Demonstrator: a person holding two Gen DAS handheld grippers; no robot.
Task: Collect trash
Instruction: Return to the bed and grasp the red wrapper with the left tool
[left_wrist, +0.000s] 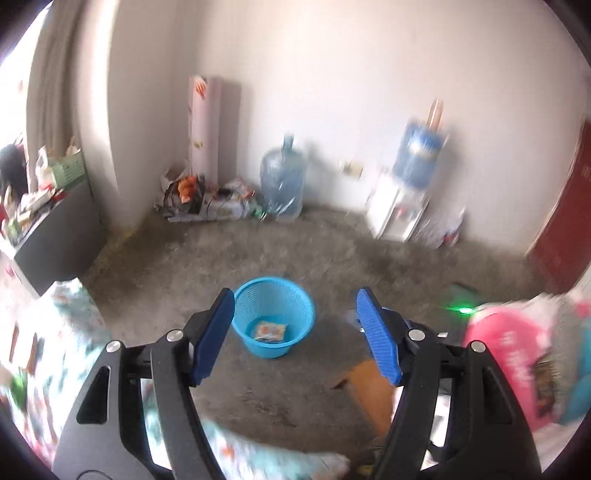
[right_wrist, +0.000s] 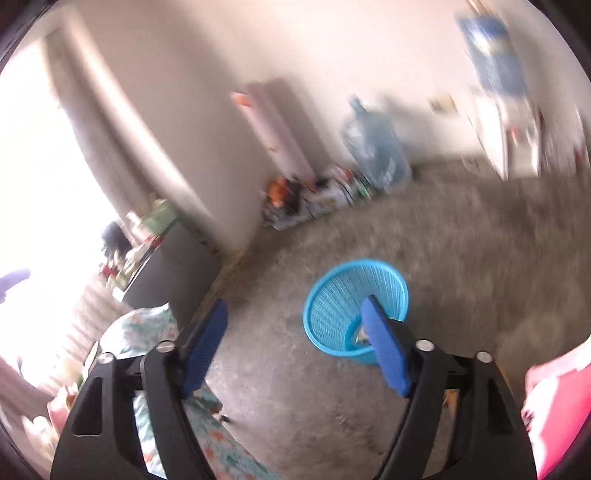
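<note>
Left gripper (left_wrist: 295, 328) with fingers spread wide, nothing between them; right gripper (right_wrist: 295, 339) likewise wide and empty. Just beyond, on the concrete floor (left_wrist: 369, 258), a blue mesh basket (left_wrist: 273, 317), upright, with one printed wrapper (left_wrist: 270, 331) lying flat at its bottom. Farther back against the wall, a water jug (left_wrist: 283, 181) beside what looks like a heap of litter (left_wrist: 207, 199), blurred.

Nothing legible here: white lettering on the pink bag (left_wrist: 511, 354) is smeared by blur, the blue label on the water dispenser bottle (left_wrist: 421, 151) too, and the wrapper in the basket (left_wrist: 271, 330) shows print too small to make out.
</note>
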